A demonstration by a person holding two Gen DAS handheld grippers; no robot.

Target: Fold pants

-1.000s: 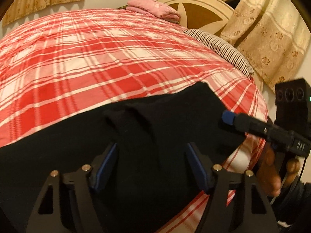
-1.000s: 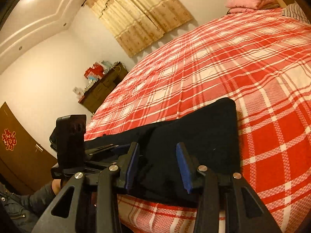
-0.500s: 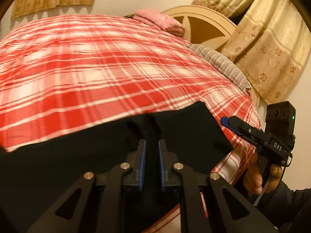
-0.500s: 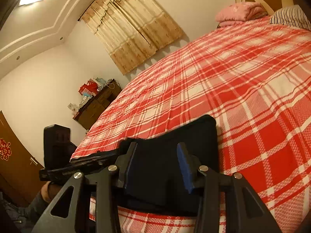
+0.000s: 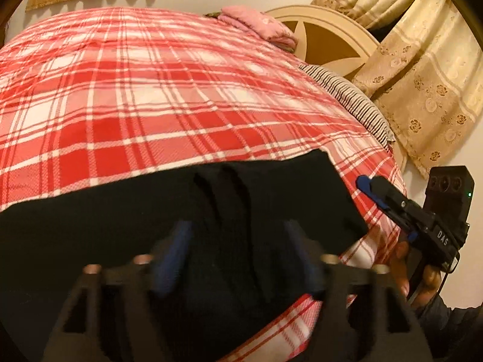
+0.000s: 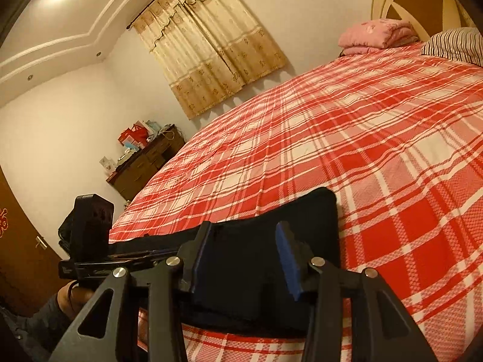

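Left wrist view: black pants (image 5: 120, 226) are shown spread across the lower half of the frame on a bed covered by a red-and-white plaid bedspread (image 5: 151, 90). The left gripper (image 5: 235, 259) is seen blurred at the bottom centre, its blue-padded fingers (image 5: 172, 256) spread apart over the dark cloth, with nothing clasped between them. Vertical creases in the pants are visible just above the gripper. The squared corner of the pants is located right of centre. The right gripper (image 5: 366, 185) is seen in profile at the right edge, near that corner; from this side its jaws cannot be judged. A folded pink blanket (image 5: 259, 27), a striped pillow (image 5: 347, 93), a cream headboard (image 5: 329, 30) and a beige curtain (image 5: 422, 75) are placed in the upper right.

Right wrist view: the right gripper (image 6: 244, 259) is shown at the bottom centre, released, its blue pads (image 6: 288, 262) set apart above the end of the pants (image 6: 302, 220), which lie near the bed's lower edge. The left gripper (image 6: 126, 255) is seen side-on at the lower left, level with the cloth. A wooden dresser (image 6: 145, 163) bearing small items is found at the left of centre, below a curtained window (image 6: 208, 42).
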